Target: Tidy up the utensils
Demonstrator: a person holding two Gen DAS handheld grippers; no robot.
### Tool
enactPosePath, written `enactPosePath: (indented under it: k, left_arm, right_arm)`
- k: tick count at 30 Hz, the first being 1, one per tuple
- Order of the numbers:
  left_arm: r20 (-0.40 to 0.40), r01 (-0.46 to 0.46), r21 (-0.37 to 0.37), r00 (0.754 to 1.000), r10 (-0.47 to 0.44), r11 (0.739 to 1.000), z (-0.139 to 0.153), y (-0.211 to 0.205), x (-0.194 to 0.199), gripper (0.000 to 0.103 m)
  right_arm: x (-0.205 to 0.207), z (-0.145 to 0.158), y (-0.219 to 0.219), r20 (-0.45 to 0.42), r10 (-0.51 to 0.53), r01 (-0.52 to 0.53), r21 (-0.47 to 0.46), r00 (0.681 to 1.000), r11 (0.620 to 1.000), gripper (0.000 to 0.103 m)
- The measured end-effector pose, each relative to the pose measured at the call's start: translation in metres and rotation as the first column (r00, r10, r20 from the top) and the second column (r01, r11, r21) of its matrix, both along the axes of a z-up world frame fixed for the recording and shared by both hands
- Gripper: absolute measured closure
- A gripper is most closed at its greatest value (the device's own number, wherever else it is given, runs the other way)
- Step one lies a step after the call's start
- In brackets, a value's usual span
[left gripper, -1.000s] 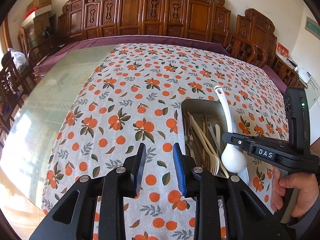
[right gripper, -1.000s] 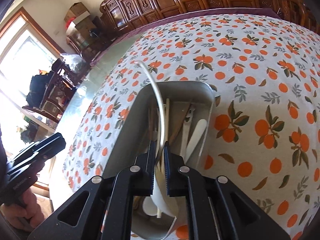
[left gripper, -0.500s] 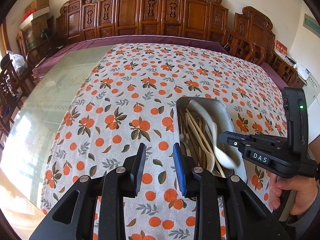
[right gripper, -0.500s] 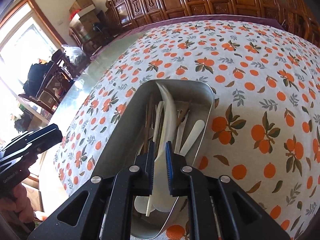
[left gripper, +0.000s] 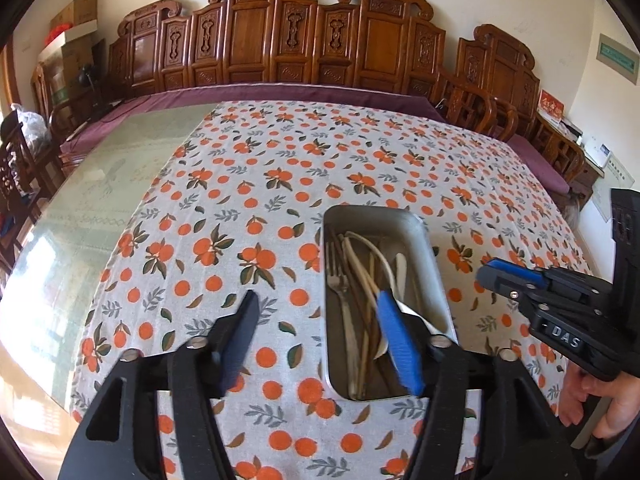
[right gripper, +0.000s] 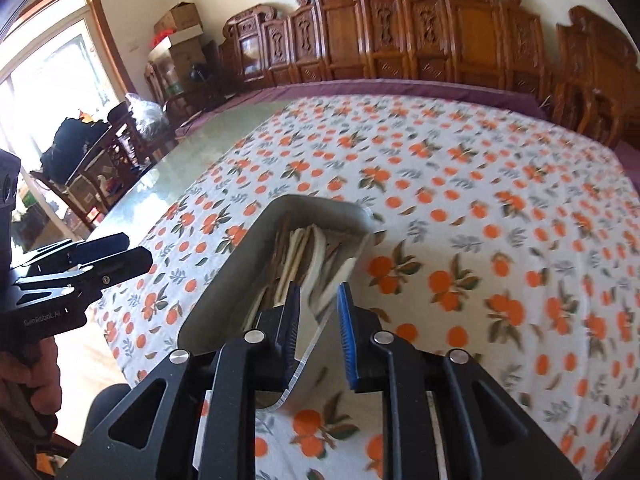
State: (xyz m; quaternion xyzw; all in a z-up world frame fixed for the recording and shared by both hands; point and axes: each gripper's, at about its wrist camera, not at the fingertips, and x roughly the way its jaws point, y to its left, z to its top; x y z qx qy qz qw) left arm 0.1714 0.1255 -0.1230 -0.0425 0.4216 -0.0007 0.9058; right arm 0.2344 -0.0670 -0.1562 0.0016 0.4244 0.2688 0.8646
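A metal tray [left gripper: 424,240] sits on the orange-print tablecloth and holds several utensils: a metal fork [left gripper: 338,292], wooden chopsticks, and white plastic spoons [left gripper: 384,268]. It also shows in the right wrist view [right gripper: 240,264]. My left gripper [left gripper: 320,320] is wide open and empty, its right finger over the tray's near end. My right gripper [right gripper: 318,300] is open and empty just above the tray's near right rim. It shows from the side in the left wrist view [left gripper: 500,276].
The tablecloth [left gripper: 304,168] covers the right part of a glass-topped table [left gripper: 92,200]. Carved wooden chairs [left gripper: 304,40] line the far edge. More chairs and boxes stand at the left by a window [right gripper: 48,92].
My right gripper let go of the white spoon, which now lies in the tray, then opened and drew back to the right. My left gripper opened wide and moved toward the tray.
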Motion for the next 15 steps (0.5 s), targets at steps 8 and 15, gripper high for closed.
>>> enactPosePath:
  k: [8, 15]
  left_arm:
    - [0.071, 0.034, 0.036, 0.997, -0.037, 0.999, 0.017, -0.030, -0.014, 0.016]
    - [0.103, 0.046, 0.057, 0.993, -0.052, 0.997, 0.030, -0.056, -0.028, 0.008]
  right_arm:
    - [-0.025, 0.021, -0.044, 0.091, -0.115, 0.118, -0.030, 0.989, 0.993, 0.018]
    - [-0.050, 0.041, -0.082, 0.160, -0.190, 0.203, -0.069, 0.969, 0.977, 0.002]
